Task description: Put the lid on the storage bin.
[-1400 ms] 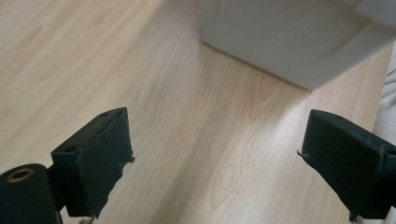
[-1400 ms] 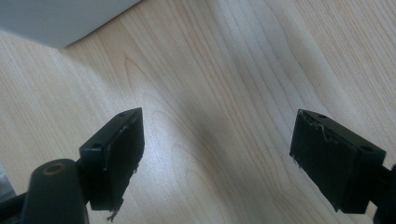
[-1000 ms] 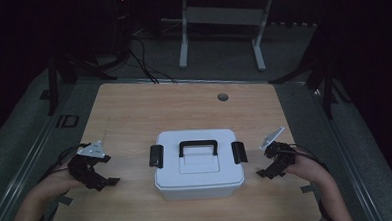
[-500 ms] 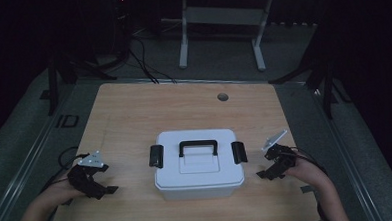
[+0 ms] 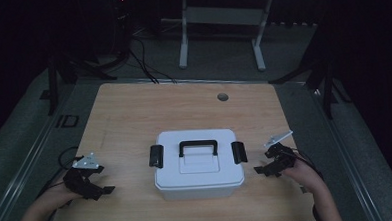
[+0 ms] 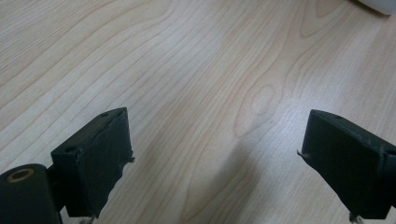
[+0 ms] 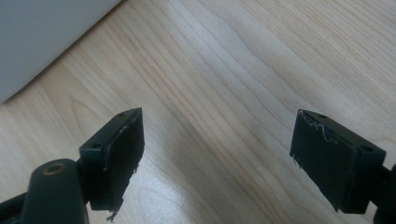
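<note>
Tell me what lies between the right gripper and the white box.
Only bare wooden table, by the high view: the right gripper sits apart from the white box, nothing between.

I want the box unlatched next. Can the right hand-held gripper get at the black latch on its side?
Probably yes: the right hand-held gripper is open, with bare table between it and the latch.

The high view is dim, its surroundings sinking into near black; only the desk [image 5: 134,113] catches soft light from above. Both gripper views are brighter and sharp on the wood grain, with faint, blurred shadows lying between the jaws.
</note>
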